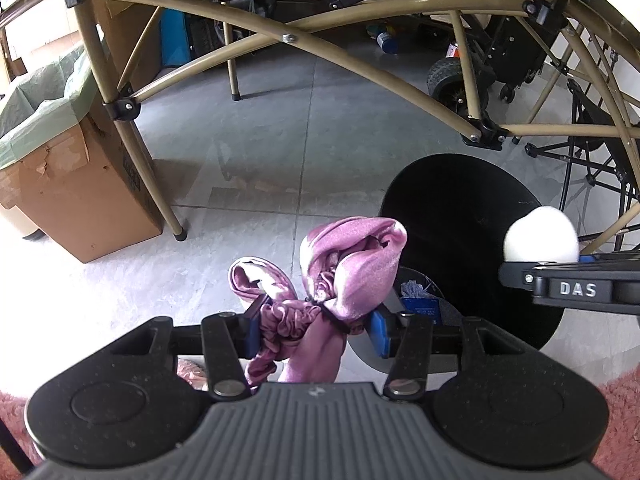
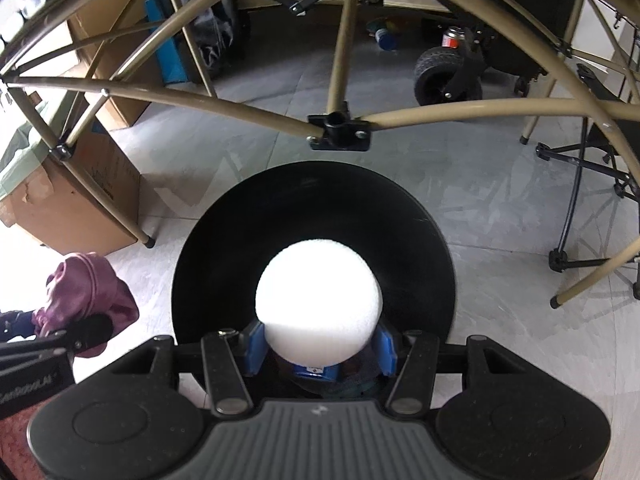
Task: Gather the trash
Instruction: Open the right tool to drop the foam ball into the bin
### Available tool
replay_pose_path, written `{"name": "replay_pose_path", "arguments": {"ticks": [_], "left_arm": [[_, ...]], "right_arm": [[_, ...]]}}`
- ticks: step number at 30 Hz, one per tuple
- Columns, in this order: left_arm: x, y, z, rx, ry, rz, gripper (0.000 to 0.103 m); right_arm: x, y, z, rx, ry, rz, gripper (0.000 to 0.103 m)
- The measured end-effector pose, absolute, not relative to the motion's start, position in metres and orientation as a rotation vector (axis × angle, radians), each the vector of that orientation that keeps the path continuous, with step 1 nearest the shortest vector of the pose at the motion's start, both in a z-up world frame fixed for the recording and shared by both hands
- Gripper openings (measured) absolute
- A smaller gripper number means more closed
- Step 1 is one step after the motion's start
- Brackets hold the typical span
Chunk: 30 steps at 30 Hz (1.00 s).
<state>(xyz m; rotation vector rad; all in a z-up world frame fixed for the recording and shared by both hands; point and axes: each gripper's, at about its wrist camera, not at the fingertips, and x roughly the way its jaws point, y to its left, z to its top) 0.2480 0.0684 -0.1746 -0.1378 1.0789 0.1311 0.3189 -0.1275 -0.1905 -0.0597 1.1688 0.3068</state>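
My left gripper [image 1: 316,322] is shut on a pink satin scrunchie with a bow [image 1: 344,264], held above the floor just left of a round black trash bin [image 1: 460,216]. My right gripper [image 2: 320,342] is shut on a white foam ball [image 2: 318,300], held right over the open black bin [image 2: 312,208]. The ball also shows at the right of the left wrist view [image 1: 540,238], above the bin's rim. The scrunchie and left gripper show at the left edge of the right wrist view [image 2: 86,292]. Scraps and a blue item [image 1: 420,304] lie inside the bin.
A folding table's tan metal legs [image 1: 132,148] cross above and behind the bin. A cardboard box lined with a green bag [image 1: 72,176] stands at left. A black wheeled cart [image 2: 444,74] and a black folding stand [image 2: 580,208] are at right. A pink rug [image 1: 624,412] lies underneath.
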Motion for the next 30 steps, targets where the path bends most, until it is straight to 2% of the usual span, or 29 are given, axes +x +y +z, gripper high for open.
{"name": "replay_pose_path", "arguments": {"ticks": [27,28,30], "left_arm": [[0.249,0.092,-0.184,-0.196,1.102,0.185,0.051],[0.249,0.092,-0.184,-0.195,1.101,0.184,0.051],[0.248,0.091,-0.184,-0.194,1.101,0.183,0.051]], "right_arm": [[0.333,-0.095,-0.222,-0.122,1.23,0.294,0.055],[0.333,-0.096,-0.222,-0.122,1.228,0.288,0.06],[0.334,-0.097,-0.221,-0.119,1.224,0.273,0.079]]}}
